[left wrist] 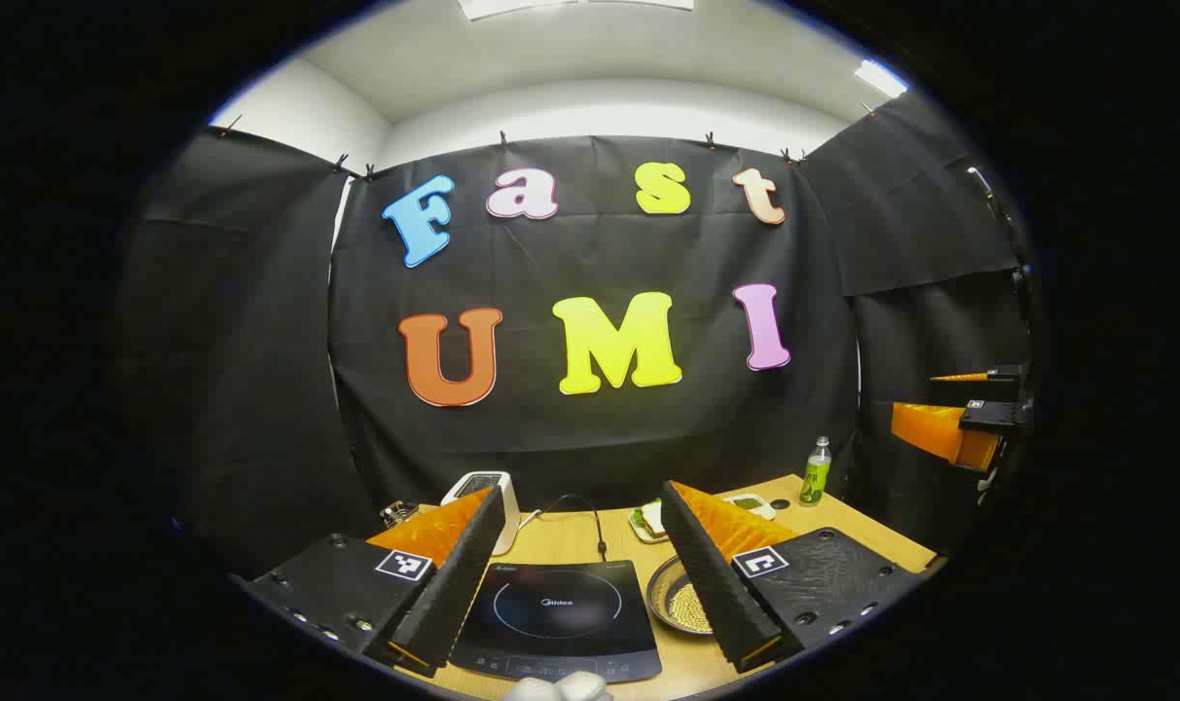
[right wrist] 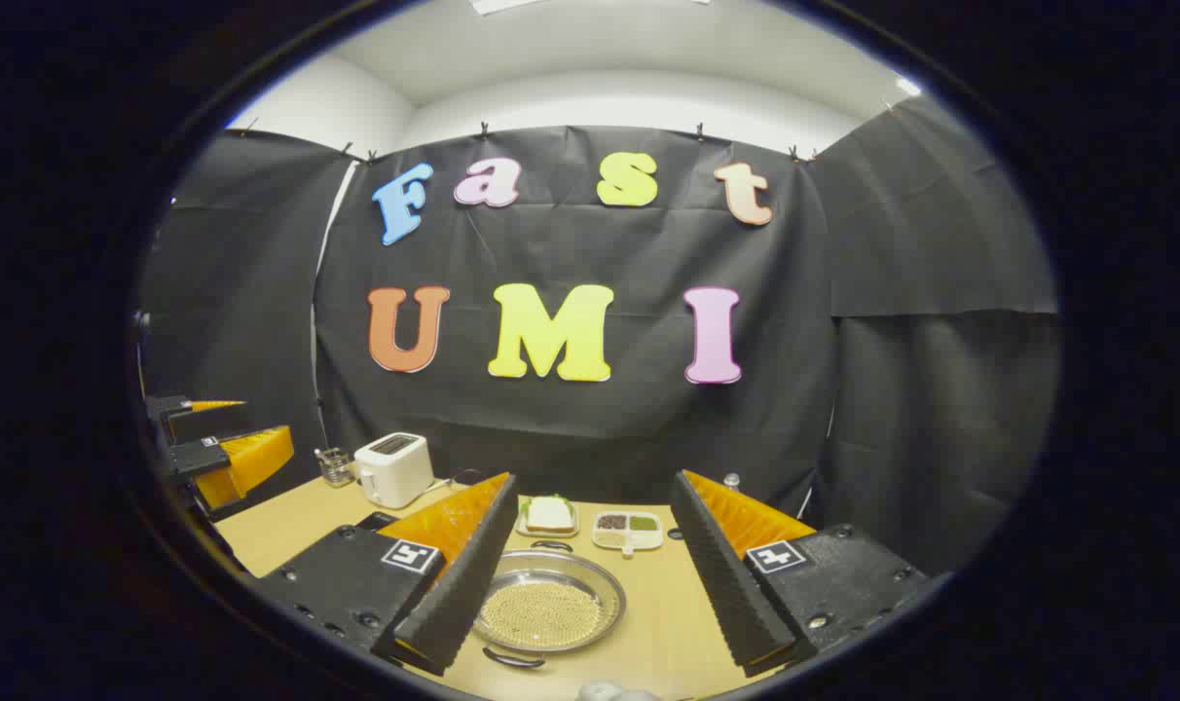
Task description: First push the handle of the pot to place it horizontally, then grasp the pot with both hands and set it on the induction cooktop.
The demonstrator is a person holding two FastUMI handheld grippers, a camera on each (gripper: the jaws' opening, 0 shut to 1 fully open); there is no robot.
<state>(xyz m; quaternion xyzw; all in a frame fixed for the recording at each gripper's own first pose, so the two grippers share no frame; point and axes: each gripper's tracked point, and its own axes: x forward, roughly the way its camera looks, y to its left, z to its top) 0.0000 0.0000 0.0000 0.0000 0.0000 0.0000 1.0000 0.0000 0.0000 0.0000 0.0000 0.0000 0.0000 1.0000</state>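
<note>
Free room and obstacles on the wooden table (right wrist: 663, 633):

- Near centre: pot (right wrist: 549, 610), wide, shallow, open-topped; approach from above unobstructed.
- Left of pot: induction cooktop (left wrist: 559, 618), flat, nothing on its glass; bare strip of table between it and the pot.
- Far left: toaster (right wrist: 393, 468), glass jar (right wrist: 335, 466) beside it; cable (left wrist: 598, 531) trails to the cooktop's far edge.
- Far centre: sandwich plate (right wrist: 548, 515), divided dish (right wrist: 628, 529), just behind the pot.
- Far right: bottle (left wrist: 816, 471).
- Near right: open tabletop.

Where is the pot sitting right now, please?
The pot rests on the table, between the right gripper's open fingers in its view, just right of the cooktop, with food trays behind it.
</note>
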